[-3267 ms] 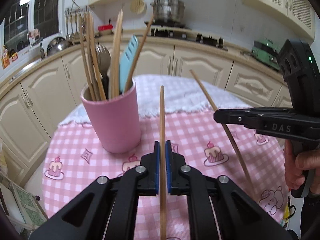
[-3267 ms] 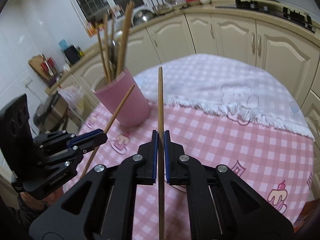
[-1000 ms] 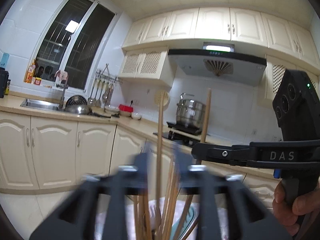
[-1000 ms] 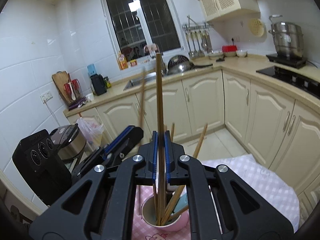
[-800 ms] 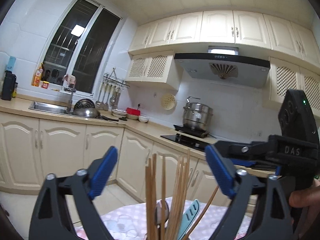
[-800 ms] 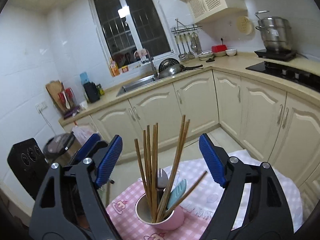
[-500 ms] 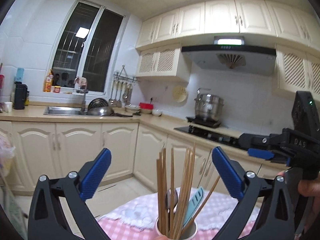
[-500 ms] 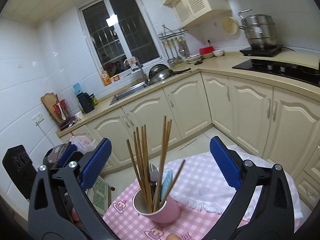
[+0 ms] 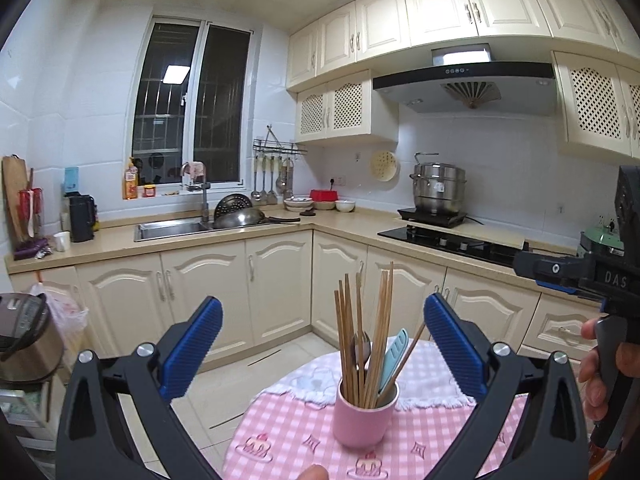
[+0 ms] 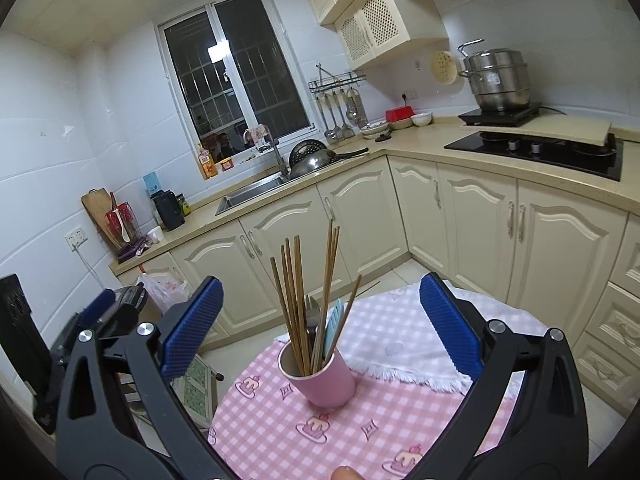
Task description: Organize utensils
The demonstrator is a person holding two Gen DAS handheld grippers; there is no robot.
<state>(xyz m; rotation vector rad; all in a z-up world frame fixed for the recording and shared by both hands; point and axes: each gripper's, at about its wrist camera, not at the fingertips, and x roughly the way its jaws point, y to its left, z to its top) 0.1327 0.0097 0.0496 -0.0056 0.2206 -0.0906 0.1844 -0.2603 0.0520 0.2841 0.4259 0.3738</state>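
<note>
Pink cup (image 9: pixel 365 414) stands upright on the pink checked tablecloth (image 9: pixel 288 436), ahead of and below both tools, roughly centred between each pair of blue pads. Left gripper (image 9: pixel 323 346): jaws have just been opening, now spread wide, nothing between them; released. Right gripper (image 10: pixel 318 326): same, jaws just opened and wide apart, empty. Both sit back from the cup and above its rim, well apart from it; neither looks clearly nearer, I can't tell which is.

In the cup: a bundle of wooden chopsticks (image 9: pixel 360 332), long axes near vertical, fanning slightly; one leans out toward the cup's right side in the left wrist view. Also a light blue spatula-like utensil (image 9: pixel 394 354) on the right side of the cup and a metal fork or spoon head (image 9: pixel 360 346) behind the sticks, hard to tell which. White fringed cloth (image 10: pixel 404 344) lies behind the cup on the table.

Judgement: no loose utensils show on the tablecloth around the cup, so organizing looks done or nearly so; any next pick would need a new target not visible here.
</note>
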